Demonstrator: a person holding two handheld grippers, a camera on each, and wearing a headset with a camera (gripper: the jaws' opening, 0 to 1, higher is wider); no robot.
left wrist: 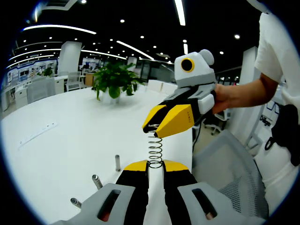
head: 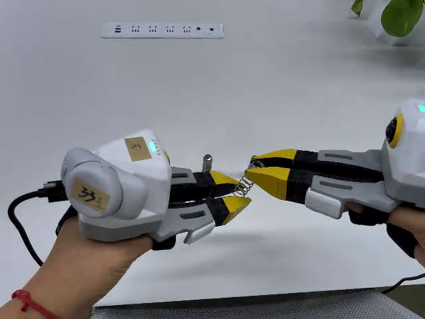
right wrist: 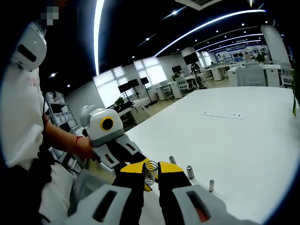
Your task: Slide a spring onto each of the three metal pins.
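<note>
I hold one spring (head: 244, 186) in mid-air. My left gripper (left wrist: 154, 165) is clamped on one end and my right gripper (left wrist: 153, 130) on the other, probably to hand it over or straighten it. Three pins (left wrist: 97, 181) stand on the table (head: 279, 86) below the spring. Two look already coiled, and the bare pin (left wrist: 117, 162) seems unobstructed. A power strip (head: 162, 30) lies well beyond the spring.

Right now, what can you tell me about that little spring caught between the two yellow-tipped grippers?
The spring is a small coil of thin, shiny silver wire, metal by its look, with open, evenly spaced turns. It is held in the air above the white table, not resting on it. One end sits between the yellow tips of the left gripper; the other end is pinched by the right gripper. It spans the gap between them roughly straight, and nothing else touches it.
</note>
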